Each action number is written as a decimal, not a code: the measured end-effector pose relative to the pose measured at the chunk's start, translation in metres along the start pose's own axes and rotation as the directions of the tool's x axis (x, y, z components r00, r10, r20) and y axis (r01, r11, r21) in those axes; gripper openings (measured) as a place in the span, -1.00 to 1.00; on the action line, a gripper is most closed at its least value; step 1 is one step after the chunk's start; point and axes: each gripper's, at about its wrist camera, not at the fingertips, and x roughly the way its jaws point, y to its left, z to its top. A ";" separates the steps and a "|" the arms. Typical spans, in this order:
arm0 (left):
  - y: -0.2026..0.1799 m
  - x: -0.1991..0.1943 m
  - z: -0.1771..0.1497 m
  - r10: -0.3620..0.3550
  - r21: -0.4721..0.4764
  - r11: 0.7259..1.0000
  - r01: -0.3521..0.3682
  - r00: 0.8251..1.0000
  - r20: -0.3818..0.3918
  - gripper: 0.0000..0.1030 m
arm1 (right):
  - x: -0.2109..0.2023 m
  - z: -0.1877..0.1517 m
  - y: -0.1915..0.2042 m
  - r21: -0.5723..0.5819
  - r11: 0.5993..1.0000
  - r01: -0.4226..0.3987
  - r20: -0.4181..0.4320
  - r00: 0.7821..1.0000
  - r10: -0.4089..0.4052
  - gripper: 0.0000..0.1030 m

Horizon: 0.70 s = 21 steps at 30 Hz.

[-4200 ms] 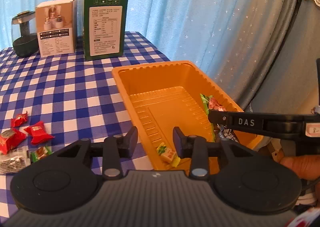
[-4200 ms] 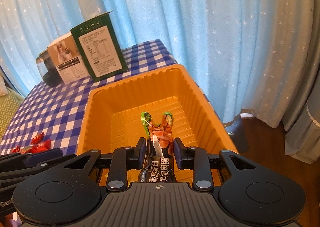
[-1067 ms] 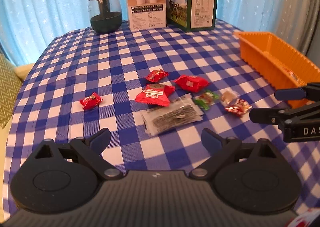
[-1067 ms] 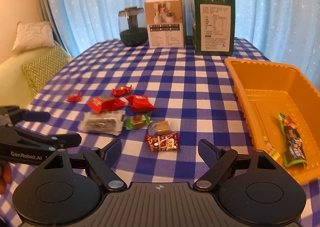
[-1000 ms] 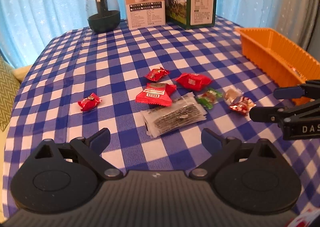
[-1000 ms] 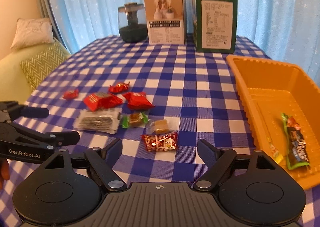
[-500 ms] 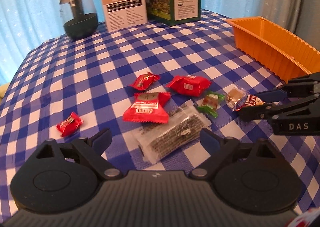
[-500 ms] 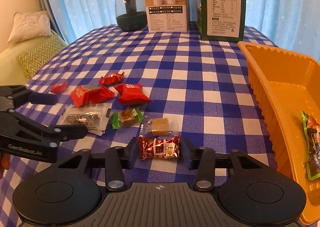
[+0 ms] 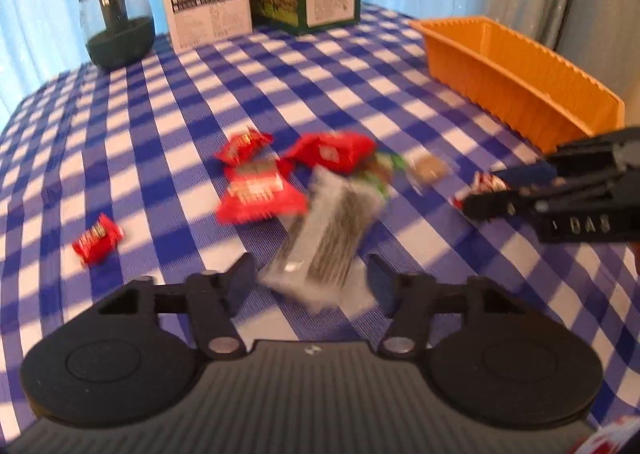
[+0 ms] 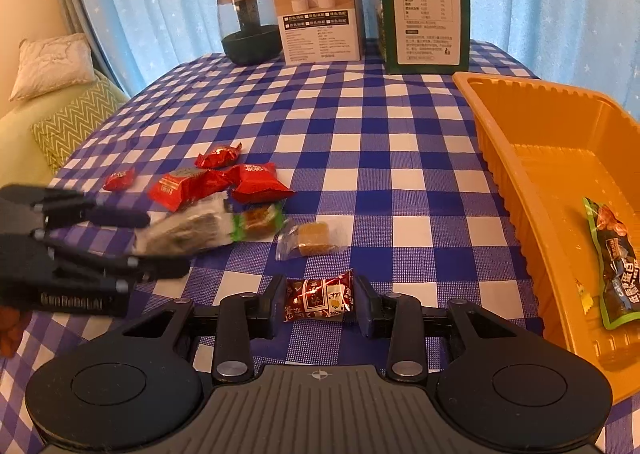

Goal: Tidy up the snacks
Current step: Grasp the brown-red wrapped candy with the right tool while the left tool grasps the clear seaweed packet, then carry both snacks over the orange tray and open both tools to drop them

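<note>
Loose snacks lie on a blue checked tablecloth. My left gripper [image 9: 312,284] has its jaws closing on a clear packet [image 9: 324,238] with dark contents; both pads touch its sides. That gripper [image 10: 166,244] also shows at the left of the right wrist view. My right gripper [image 10: 320,304] is shut on a dark red candy [image 10: 320,300], which rests on the cloth. Red packets [image 9: 260,189], a green-wrapped candy [image 10: 258,223] and a clear-wrapped brown candy [image 10: 312,238] lie close by. The orange tray [image 10: 500,157] at the right holds a green snack bag [image 10: 612,254].
A white box [image 10: 320,13], a green box [image 10: 426,5] and a dark glass jar [image 10: 248,25] stand at the table's far edge. A small red candy [image 9: 98,240] lies apart at the left. A sofa with a cushion [image 10: 52,65] is beyond the left edge.
Both grippers came down over the snack pile. The right jaws closed on the dark red candy. The left jaws narrowed around the clear packet, which turned lengthwise between them.
</note>
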 end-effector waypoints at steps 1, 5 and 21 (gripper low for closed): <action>-0.004 -0.002 -0.002 0.000 0.001 1.000 0.000 1.000 0.002 -0.11 | -0.002 -0.001 0.000 0.002 1.000 0.001 0.003 1.000 -0.001 -0.29; -0.016 -0.007 -0.005 0.039 0.004 0.999 -0.039 0.999 0.018 -0.08 | -0.006 -0.004 -0.002 0.017 1.000 0.002 0.004 1.000 -0.002 -0.29; -0.026 0.009 0.010 0.078 -0.016 0.997 -0.078 0.996 0.033 -0.32 | -0.006 -0.005 -0.004 0.038 0.999 0.031 0.022 0.999 -0.032 -0.29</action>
